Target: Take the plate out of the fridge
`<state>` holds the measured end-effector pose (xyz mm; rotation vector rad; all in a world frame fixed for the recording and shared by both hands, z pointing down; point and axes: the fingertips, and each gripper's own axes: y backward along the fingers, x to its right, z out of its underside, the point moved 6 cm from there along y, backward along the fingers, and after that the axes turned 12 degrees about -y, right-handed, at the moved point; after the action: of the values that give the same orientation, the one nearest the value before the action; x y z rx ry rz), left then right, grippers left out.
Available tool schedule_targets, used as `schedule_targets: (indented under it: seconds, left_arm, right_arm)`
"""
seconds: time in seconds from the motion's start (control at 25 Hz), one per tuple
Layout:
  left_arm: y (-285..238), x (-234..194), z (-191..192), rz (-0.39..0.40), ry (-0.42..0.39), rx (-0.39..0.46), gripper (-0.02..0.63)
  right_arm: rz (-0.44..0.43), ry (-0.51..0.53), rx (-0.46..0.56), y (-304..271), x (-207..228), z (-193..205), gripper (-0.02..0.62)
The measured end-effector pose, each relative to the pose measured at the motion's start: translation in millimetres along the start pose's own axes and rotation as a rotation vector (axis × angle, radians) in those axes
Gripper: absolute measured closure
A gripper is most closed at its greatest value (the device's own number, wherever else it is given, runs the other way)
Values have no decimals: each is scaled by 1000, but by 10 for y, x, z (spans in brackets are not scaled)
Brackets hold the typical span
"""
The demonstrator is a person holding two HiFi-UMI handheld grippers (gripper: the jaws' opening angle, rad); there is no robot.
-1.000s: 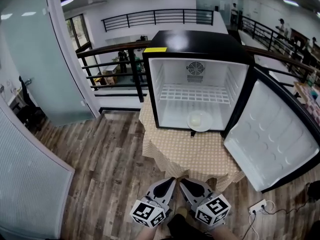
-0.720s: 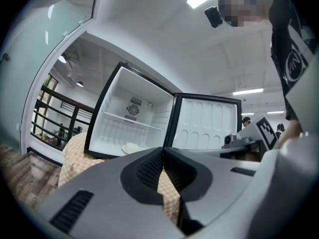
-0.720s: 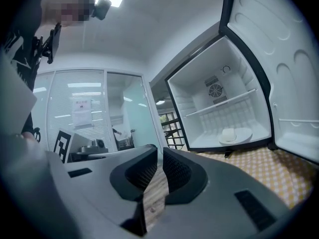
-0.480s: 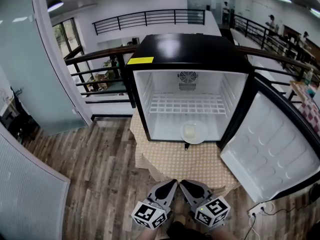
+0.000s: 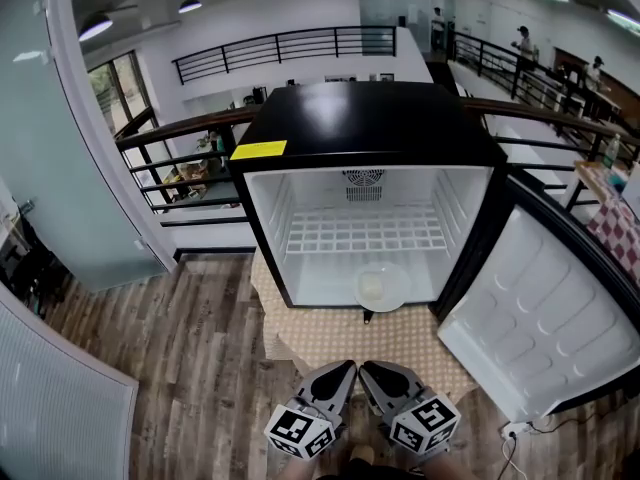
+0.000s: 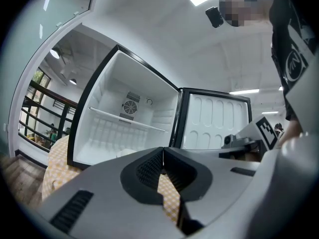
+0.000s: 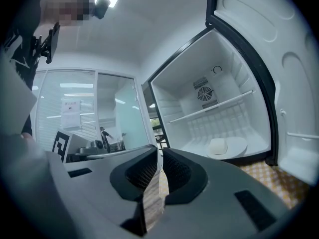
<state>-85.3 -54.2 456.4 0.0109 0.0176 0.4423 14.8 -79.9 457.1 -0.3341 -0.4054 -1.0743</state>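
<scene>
A white plate (image 5: 382, 288) with a pale lump on it lies on the floor of the open black mini fridge (image 5: 365, 128), near the front right. The right gripper view shows the plate (image 7: 228, 146) ahead and to the right; in the left gripper view only its edge (image 6: 124, 153) peeks over the jaws. My left gripper (image 5: 347, 365) and right gripper (image 5: 366, 366) hang side by side low in the head view, short of the table's near edge. Both are shut with nothing in them, the left gripper (image 6: 162, 151) and the right gripper (image 7: 159, 152) alike.
The fridge stands on a small table under a yellow checked cloth (image 5: 345, 333). Its door (image 5: 540, 308) swings wide open to the right. A wire shelf (image 5: 365, 233) crosses the fridge above the plate. A power strip (image 5: 515, 430) lies on the wooden floor at right. Railings run behind.
The head view has drawn closer to the fridge, which looms larger and more central. The two shut grippers keep their place at the bottom of the view.
</scene>
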Motion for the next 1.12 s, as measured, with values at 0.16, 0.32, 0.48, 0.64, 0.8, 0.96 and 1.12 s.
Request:
schedule_targets:
  seconds: [0.16,0.32,0.48,0.64,0.8,0.96,1.12]
  left_arm:
    - [-44,-25,39,15,0,-9,597]
    - [-84,-76,42,23,2,-15,597]
    - [-183,-159,53,41,9,-18,597]
    - [-326,-246,70,78,13,-31,597]
    - [-477,-356,83,105,17,-38,597]
    - [-620,-446,61,132,15,-34,597]
    - [-740,-509,82,165,17,-45,597]
  right_arm:
    - [21,-15,7,-6,67,6,543]
    - [39,-33,9,-38,126,-6,543]
    - [51,-38,9,-107,177,-24,543]
    - [81,-50,17,-196,279,-76,543]
    - [108,-50,23,-284,386,-143,543]
    - [150,-62,30,-359,494,-184,543]
    - [185,-84,40,-434,576,-183,543]
